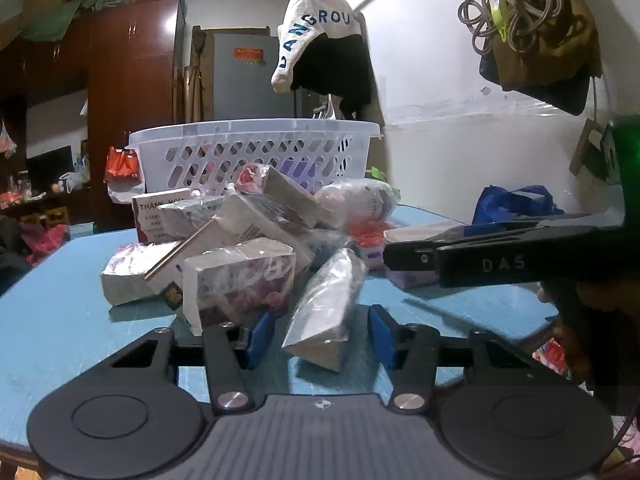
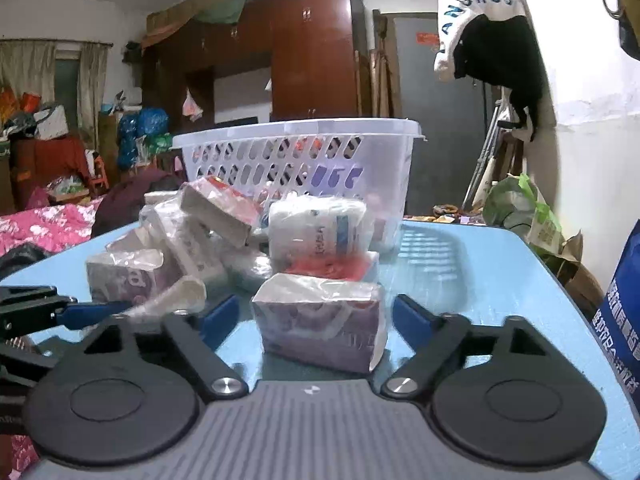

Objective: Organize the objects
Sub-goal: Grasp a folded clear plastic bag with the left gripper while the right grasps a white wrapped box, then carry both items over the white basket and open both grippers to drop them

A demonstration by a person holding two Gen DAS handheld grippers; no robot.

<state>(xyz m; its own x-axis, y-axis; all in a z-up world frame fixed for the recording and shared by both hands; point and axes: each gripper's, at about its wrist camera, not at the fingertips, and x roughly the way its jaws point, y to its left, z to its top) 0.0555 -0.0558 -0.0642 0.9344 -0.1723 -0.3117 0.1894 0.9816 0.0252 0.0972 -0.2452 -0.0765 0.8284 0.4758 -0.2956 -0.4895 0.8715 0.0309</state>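
Observation:
A pile of plastic-wrapped tissue packs (image 1: pixel 240 248) lies on the blue table (image 1: pixel 52 320) in front of a white perforated basket (image 1: pixel 256 152). My left gripper (image 1: pixel 322 330) is open, its blue fingers either side of a tilted silver-wrapped pack (image 1: pixel 328 300). My right gripper (image 2: pixel 320 320) is open around a purple-and-white pack (image 2: pixel 320 320) that stands on the table; the fingers are apart from its sides. The basket also shows in the right wrist view (image 2: pixel 304 160). The right gripper's black body (image 1: pixel 500 260) reaches in from the right in the left wrist view.
A blue bag (image 1: pixel 512 204) lies at the table's far right and a blue printed box (image 2: pixel 620 320) stands at the right edge. Clothes hang on the white wall (image 1: pixel 460 80). A brown wardrobe (image 2: pixel 312 52) and cluttered furniture stand behind the table.

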